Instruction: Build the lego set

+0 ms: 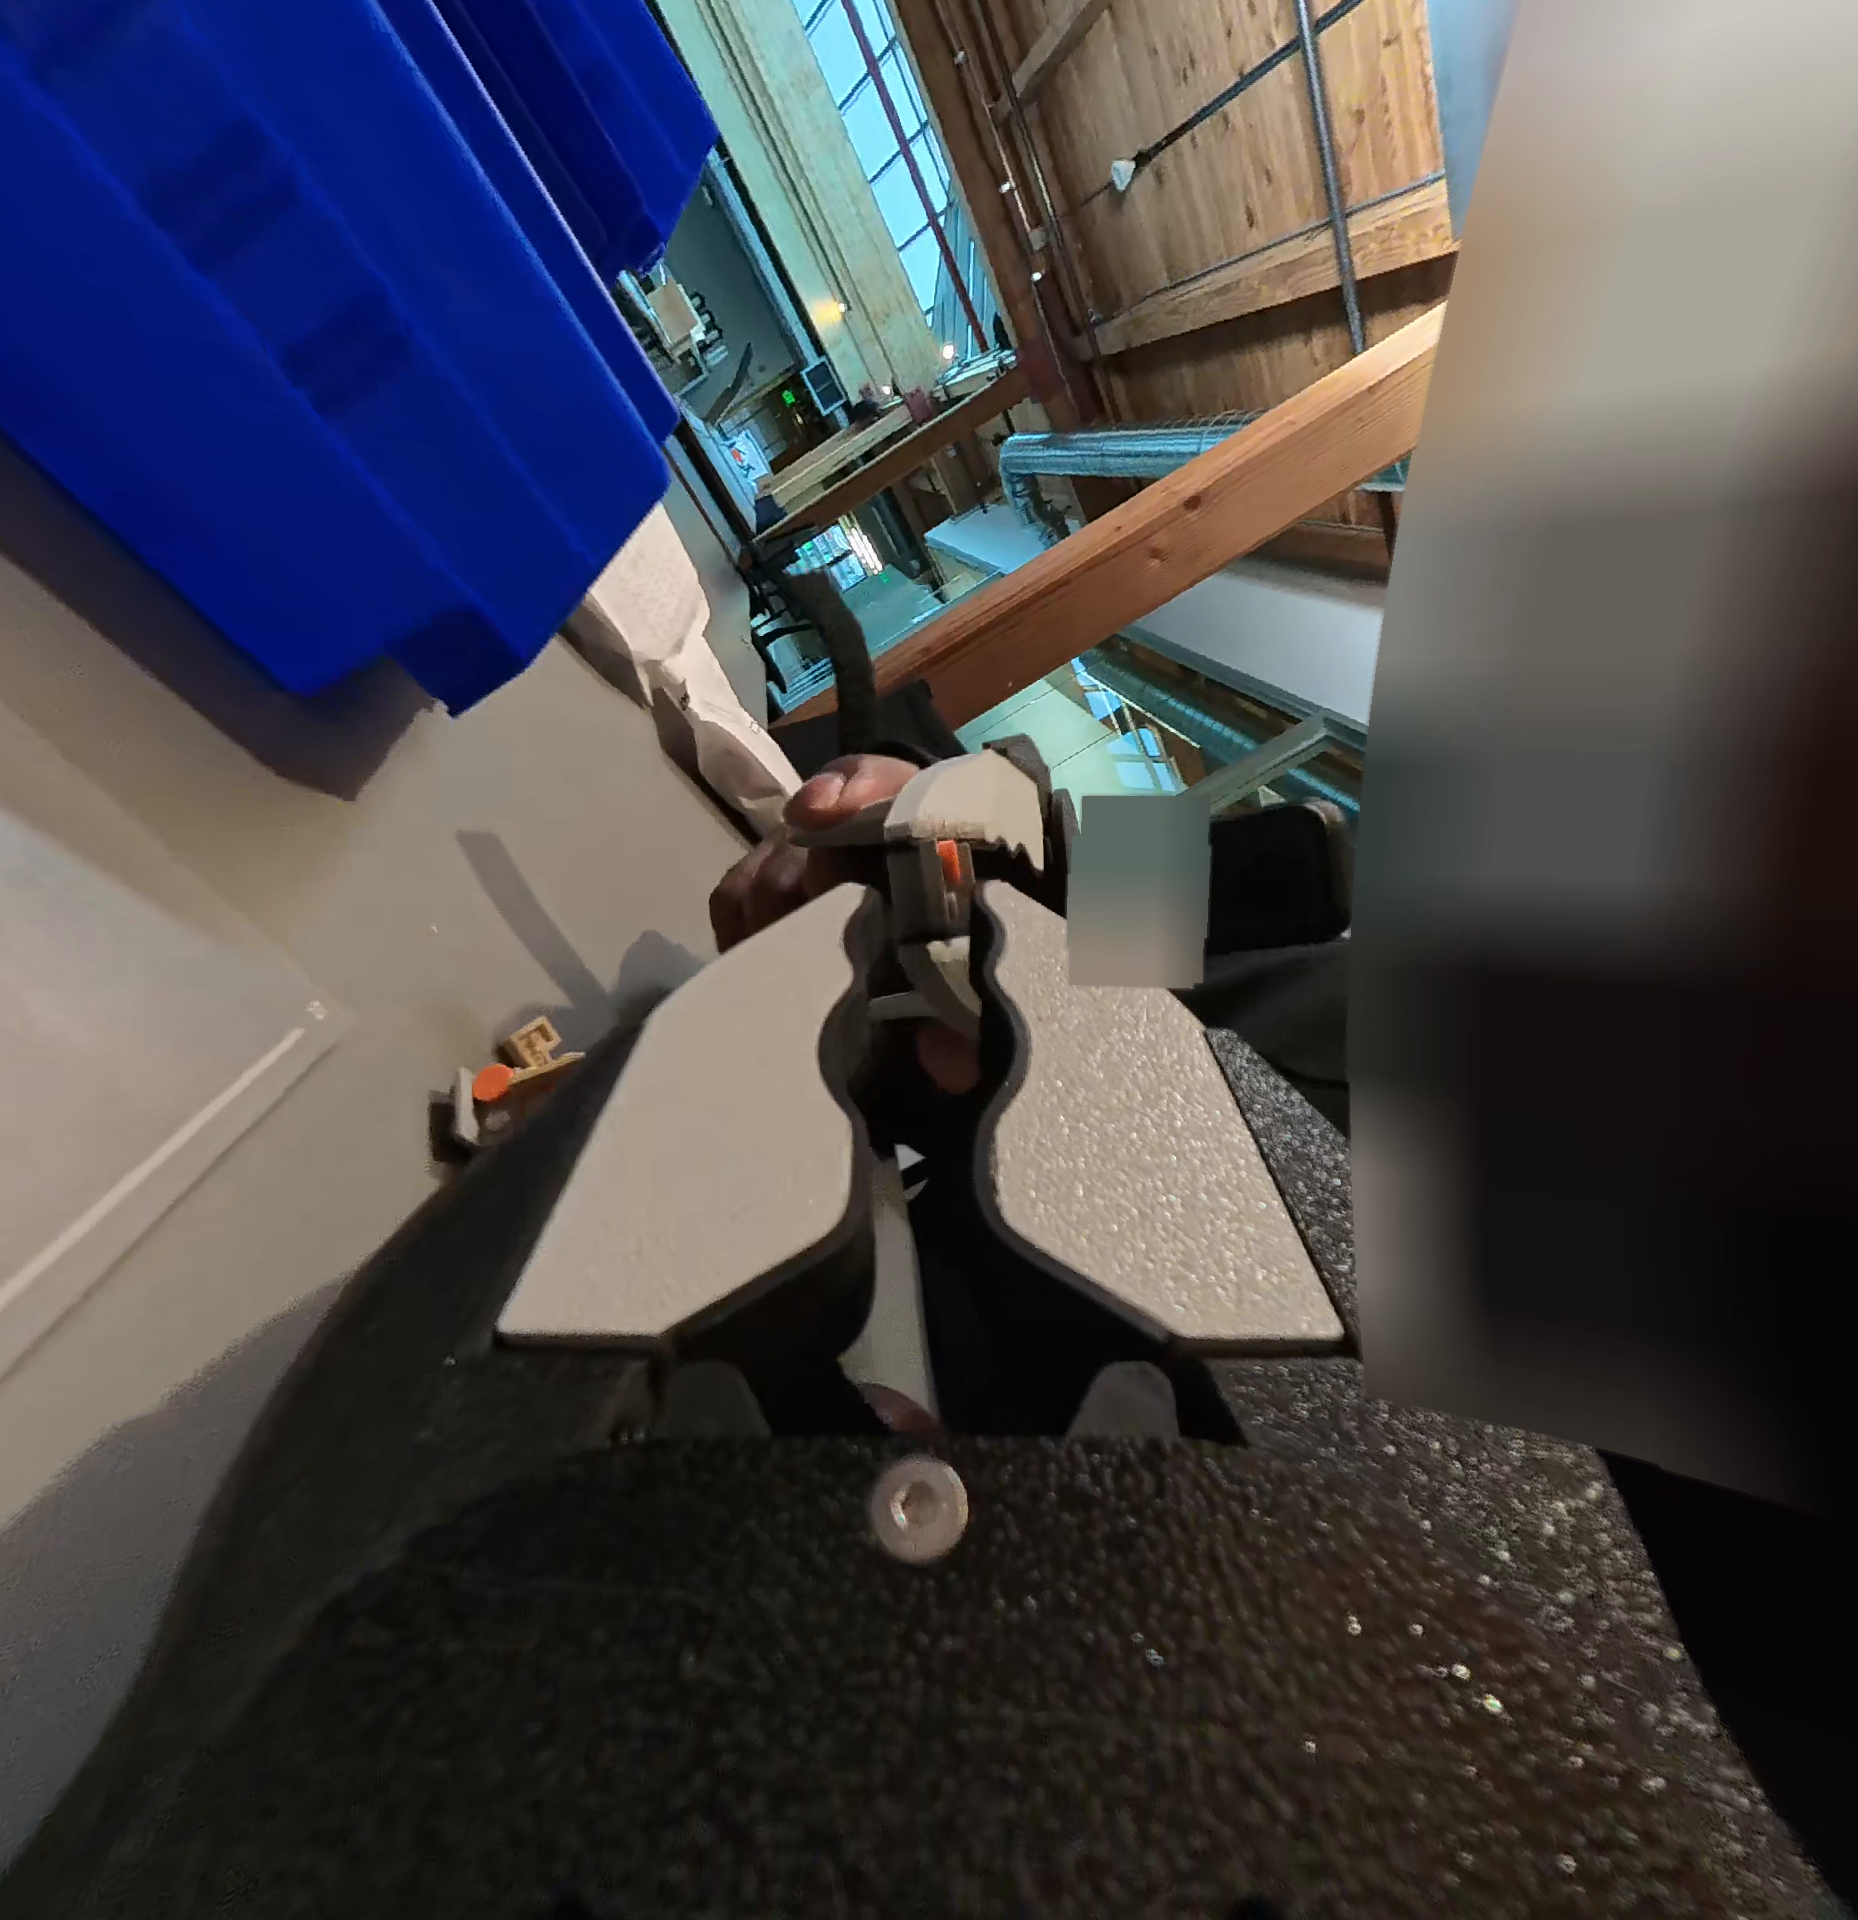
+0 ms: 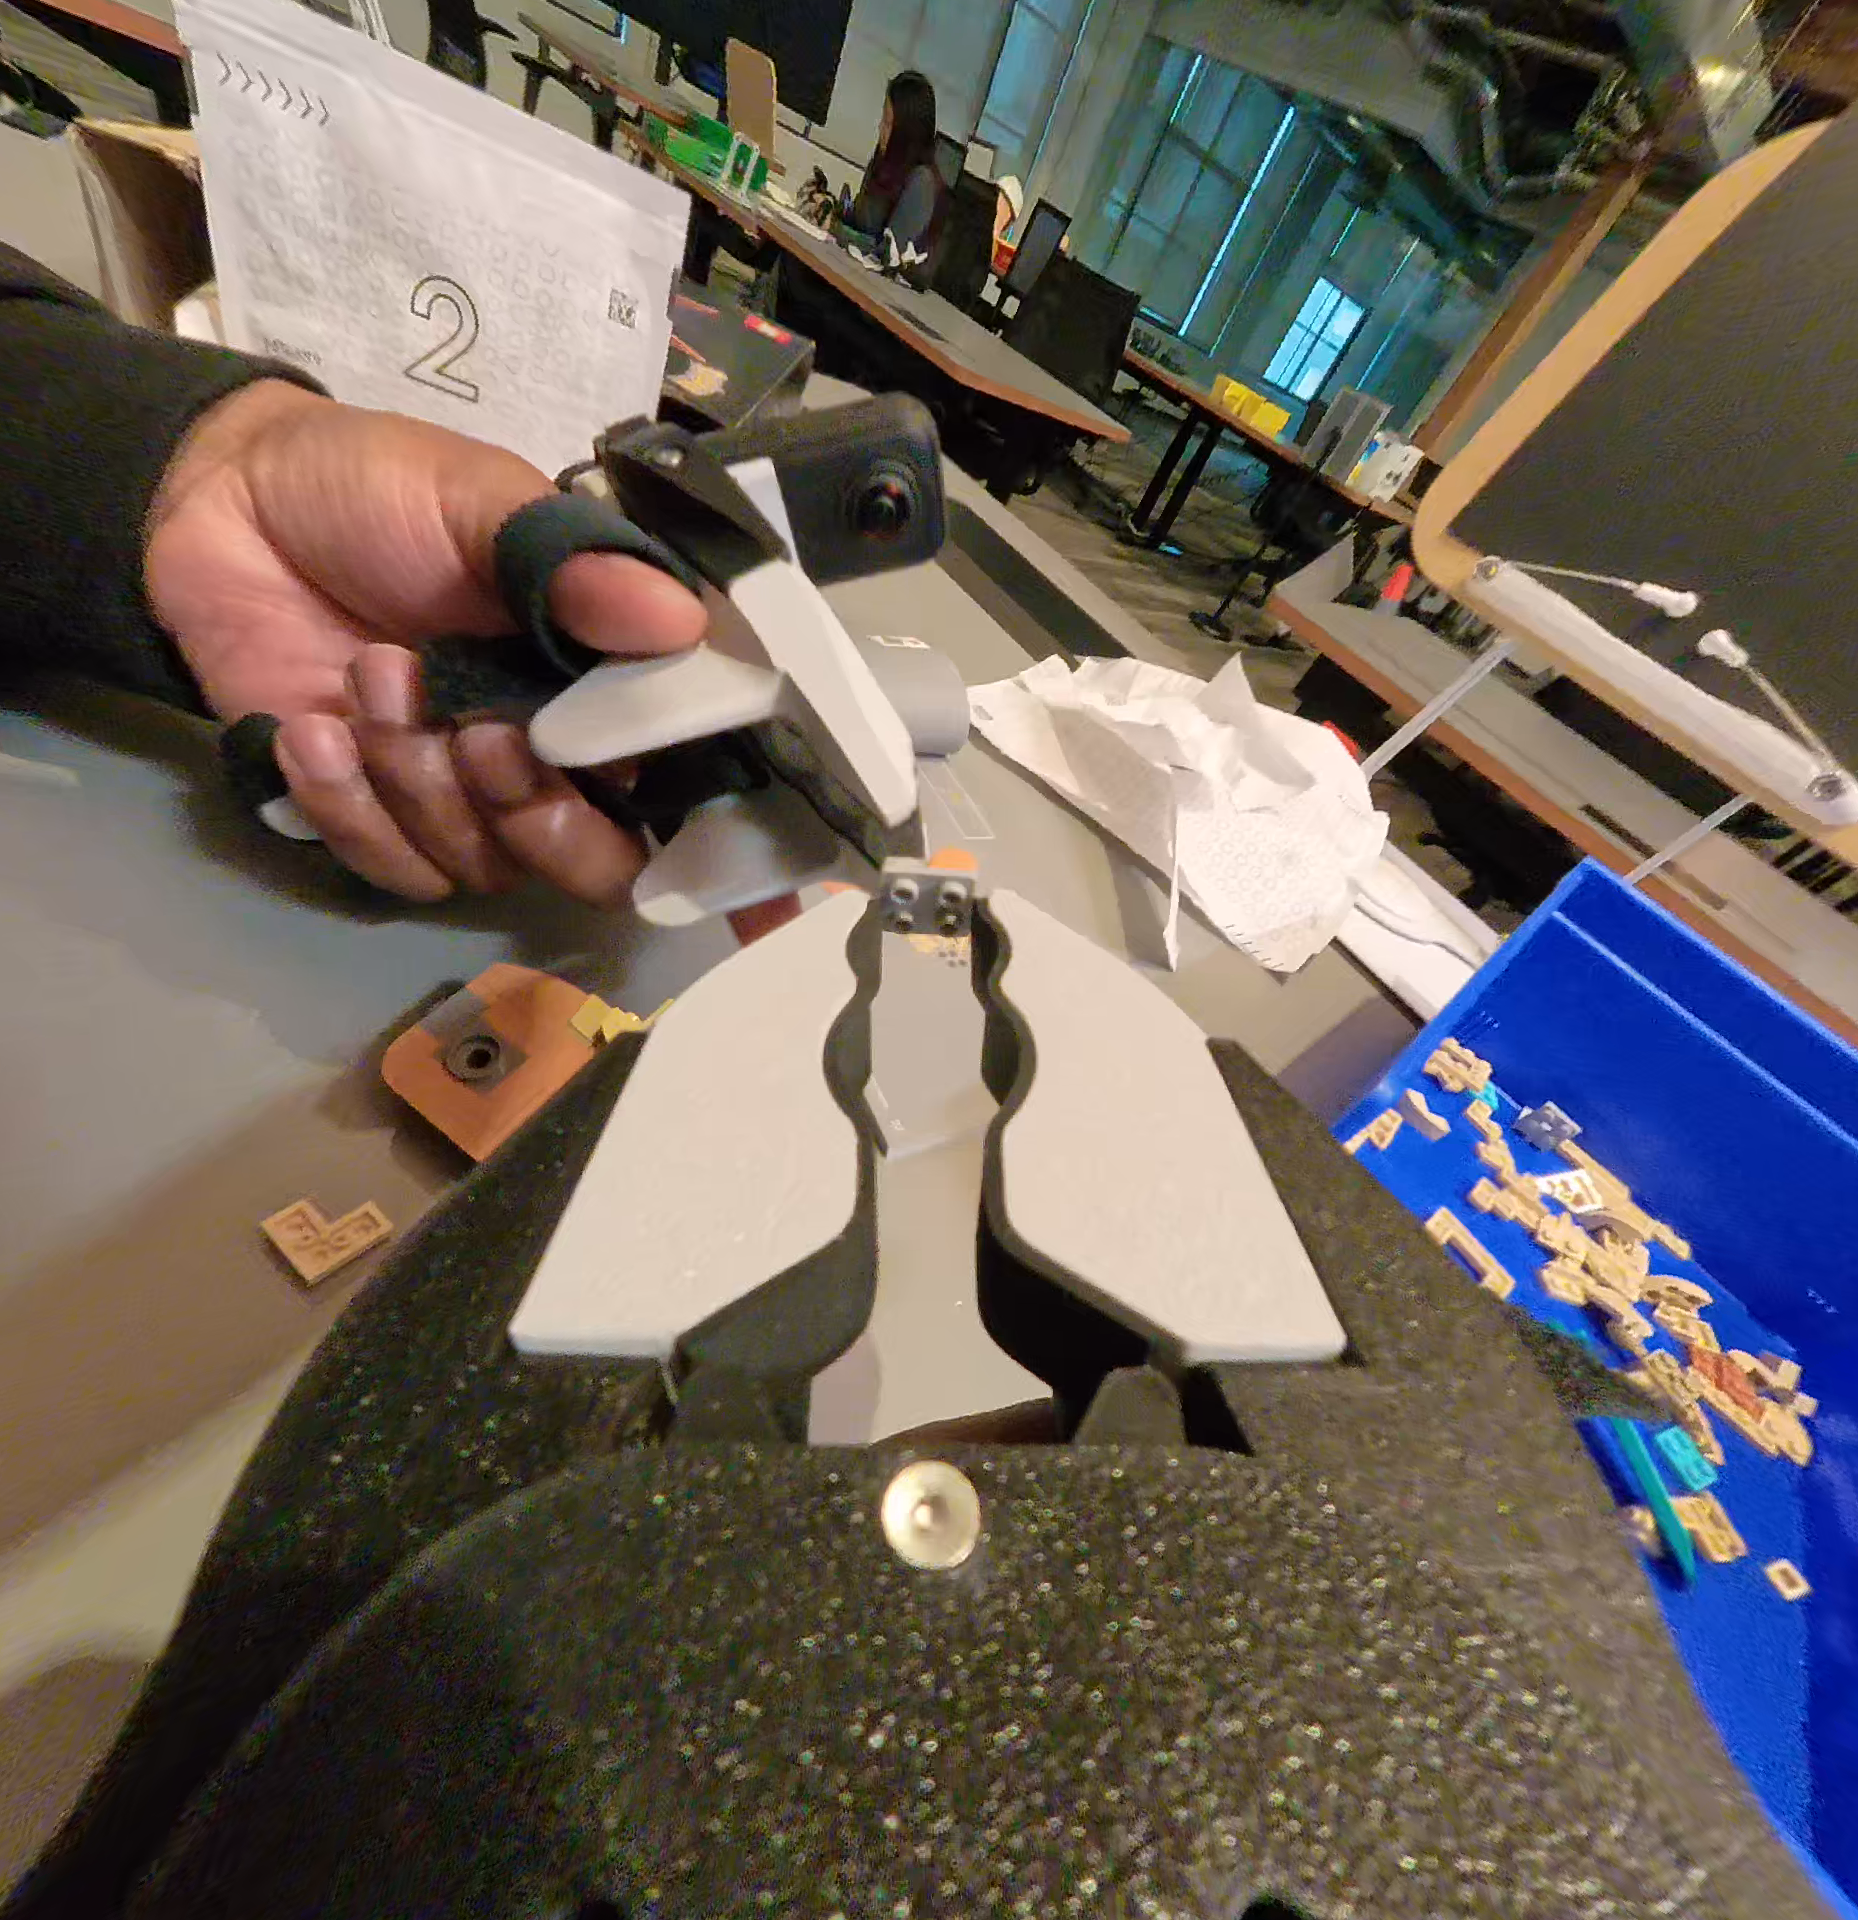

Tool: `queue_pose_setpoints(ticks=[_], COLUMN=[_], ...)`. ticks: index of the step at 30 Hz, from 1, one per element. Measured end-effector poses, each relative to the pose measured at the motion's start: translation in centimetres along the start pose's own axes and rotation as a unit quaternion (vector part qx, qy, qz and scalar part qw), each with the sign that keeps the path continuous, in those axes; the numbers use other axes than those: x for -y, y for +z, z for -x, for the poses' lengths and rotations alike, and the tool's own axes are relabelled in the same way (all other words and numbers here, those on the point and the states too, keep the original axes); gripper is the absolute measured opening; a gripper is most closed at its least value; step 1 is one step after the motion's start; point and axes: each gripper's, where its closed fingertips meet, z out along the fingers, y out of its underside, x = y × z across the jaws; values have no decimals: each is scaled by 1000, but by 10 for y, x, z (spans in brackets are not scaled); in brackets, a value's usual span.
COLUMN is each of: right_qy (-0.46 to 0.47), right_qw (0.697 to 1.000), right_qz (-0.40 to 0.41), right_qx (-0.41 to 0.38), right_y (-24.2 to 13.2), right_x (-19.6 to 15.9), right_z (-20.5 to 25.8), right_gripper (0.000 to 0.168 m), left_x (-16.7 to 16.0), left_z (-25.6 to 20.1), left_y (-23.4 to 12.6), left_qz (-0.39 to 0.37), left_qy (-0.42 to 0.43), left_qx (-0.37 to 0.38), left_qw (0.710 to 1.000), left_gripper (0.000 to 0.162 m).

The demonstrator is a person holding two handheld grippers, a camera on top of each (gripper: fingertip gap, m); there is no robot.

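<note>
Grey brick (image 2: 927,902), studs toward the camera, pinched at the tips of the right tongs (image 2: 927,925). Left tongs (image 2: 852,842) meet it from ahead-left, tips on an orange piece (image 2: 951,860) pressed against the brick; in the left wrist view their own tips (image 1: 930,940) close on that small assembly (image 1: 940,883). Step in hand, likely: joining two pieces in mid-air. Next: align studs, squeeze straight. Brown plate (image 2: 489,1055) below-left on the table (image 2: 177,987); blue bin (image 2: 1683,1195) of loose bricks to the right.
</note>
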Motion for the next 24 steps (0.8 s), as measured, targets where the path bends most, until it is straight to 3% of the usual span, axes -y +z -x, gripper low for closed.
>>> queue_pose_setpoints(ticks=[5,9,12,24], right_qy=[42,109,163,173], right_qw=[997,986,971,946], right_qz=[51,115,154,237], right_qx=[33,54,87,134], right_y=[-4,-13,-18,-32], right_x=[-18,-39,-50,-68], right_z=[0,5,17,54], right_gripper=[16,16,16,16], left_x=[4,-26,-55,-92], left_z=[7,27,31,37], left_y=[-17,-36,-45,-54], left_qz=[32,146,214,250], left_qy=[77,184,229,278], left_qx=[67,180,209,270], left_qw=[994,955,927,887], left_gripper=[18,27,32,31])
